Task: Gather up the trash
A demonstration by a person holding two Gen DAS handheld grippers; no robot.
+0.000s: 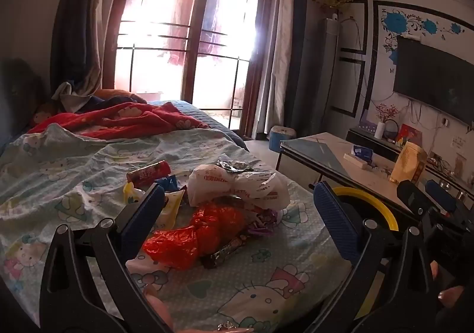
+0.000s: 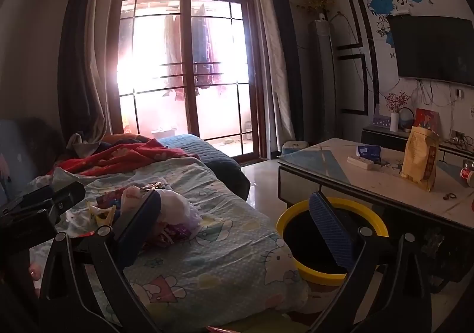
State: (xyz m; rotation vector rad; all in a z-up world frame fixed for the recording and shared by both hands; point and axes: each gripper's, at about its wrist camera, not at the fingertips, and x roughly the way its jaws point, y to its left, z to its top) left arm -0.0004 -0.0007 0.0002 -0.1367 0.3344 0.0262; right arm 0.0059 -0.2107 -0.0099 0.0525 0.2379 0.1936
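Observation:
A heap of trash lies on the cartoon-print bedsheet (image 1: 74,161): an orange plastic bag (image 1: 195,232), a white printed bag (image 1: 237,184), a dark snack wrapper (image 1: 228,253), a red tube-shaped packet (image 1: 148,173) and a yellow-white pouch (image 1: 170,208). My left gripper (image 1: 237,208) hangs open just above and short of the heap, its blue pads on either side of it. My right gripper (image 2: 237,223) is open too, over the bed's edge, with the heap (image 2: 166,211) by its left finger. A yellow-rimmed bin (image 2: 331,235) stands on the floor beside the bed; its rim (image 1: 367,202) shows behind the left gripper's right finger.
A low table (image 2: 370,181) to the right carries a yellow paper bag (image 2: 419,159), a power strip and a blue packet. A red blanket (image 1: 124,121) is bunched at the bed's far end. Beyond are glass doors, a wall television and a blue stool (image 1: 281,135).

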